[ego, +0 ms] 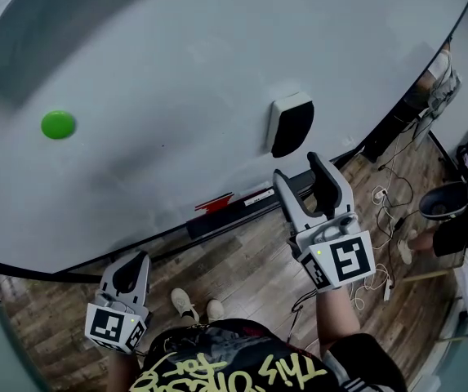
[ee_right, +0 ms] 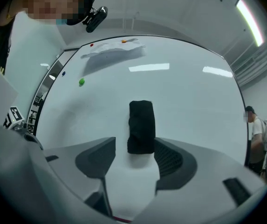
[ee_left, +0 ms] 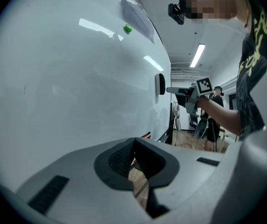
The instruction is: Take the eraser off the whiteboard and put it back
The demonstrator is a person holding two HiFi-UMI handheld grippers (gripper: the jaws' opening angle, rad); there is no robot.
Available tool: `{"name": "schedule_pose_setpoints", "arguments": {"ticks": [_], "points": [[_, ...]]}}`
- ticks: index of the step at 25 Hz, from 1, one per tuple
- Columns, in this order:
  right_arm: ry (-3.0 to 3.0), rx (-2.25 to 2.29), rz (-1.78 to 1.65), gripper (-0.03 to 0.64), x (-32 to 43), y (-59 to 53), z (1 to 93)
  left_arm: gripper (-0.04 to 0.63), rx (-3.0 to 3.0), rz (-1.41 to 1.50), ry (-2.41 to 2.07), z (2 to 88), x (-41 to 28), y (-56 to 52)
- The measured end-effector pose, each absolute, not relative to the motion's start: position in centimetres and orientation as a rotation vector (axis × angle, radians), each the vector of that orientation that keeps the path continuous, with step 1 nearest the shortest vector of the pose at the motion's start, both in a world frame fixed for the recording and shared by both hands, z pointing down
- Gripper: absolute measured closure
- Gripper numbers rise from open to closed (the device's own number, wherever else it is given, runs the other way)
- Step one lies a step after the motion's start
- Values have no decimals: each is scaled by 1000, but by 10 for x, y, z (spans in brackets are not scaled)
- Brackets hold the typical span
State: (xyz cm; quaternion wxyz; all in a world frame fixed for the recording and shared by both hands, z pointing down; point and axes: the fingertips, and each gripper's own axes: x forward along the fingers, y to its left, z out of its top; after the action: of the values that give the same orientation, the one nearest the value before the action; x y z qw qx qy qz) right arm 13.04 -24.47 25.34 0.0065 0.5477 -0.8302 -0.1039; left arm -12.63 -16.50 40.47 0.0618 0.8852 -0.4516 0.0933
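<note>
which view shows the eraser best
The right gripper view: the eraser sits centred, face-on on the whiteboard, just beyond the open fingers. The head view shows it at a slant; the left gripper view, small and edge-on.

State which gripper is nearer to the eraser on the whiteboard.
Right. The right gripper is just short of the eraser, jaws open and aimed at it; the left gripper is far off, down to its left.
</note>
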Motion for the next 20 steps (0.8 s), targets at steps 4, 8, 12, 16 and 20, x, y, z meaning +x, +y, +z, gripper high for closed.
{"name": "schedule_pose_setpoints", "arguments": {"ticks": [4,8,12,16,20], "points": [[-2607,1736,-367,365,136,-251,237,588,2682,283,-1375,404,-127,-165],[-2622,1726,-404,359,135,-258,224,588,2671,282,-1386,405,-129,-165],[-2637,1701,-407,350,132,-267,219,588,2656,274,-1401,404,-131,-166],[-2628,1710,-426,348,132,-273,215,588,2651,280,-1411,406,-133,-165],[-2629,1691,-432,347,128,-281,215,588,2640,281,-1429,407,-136,-165]]}}
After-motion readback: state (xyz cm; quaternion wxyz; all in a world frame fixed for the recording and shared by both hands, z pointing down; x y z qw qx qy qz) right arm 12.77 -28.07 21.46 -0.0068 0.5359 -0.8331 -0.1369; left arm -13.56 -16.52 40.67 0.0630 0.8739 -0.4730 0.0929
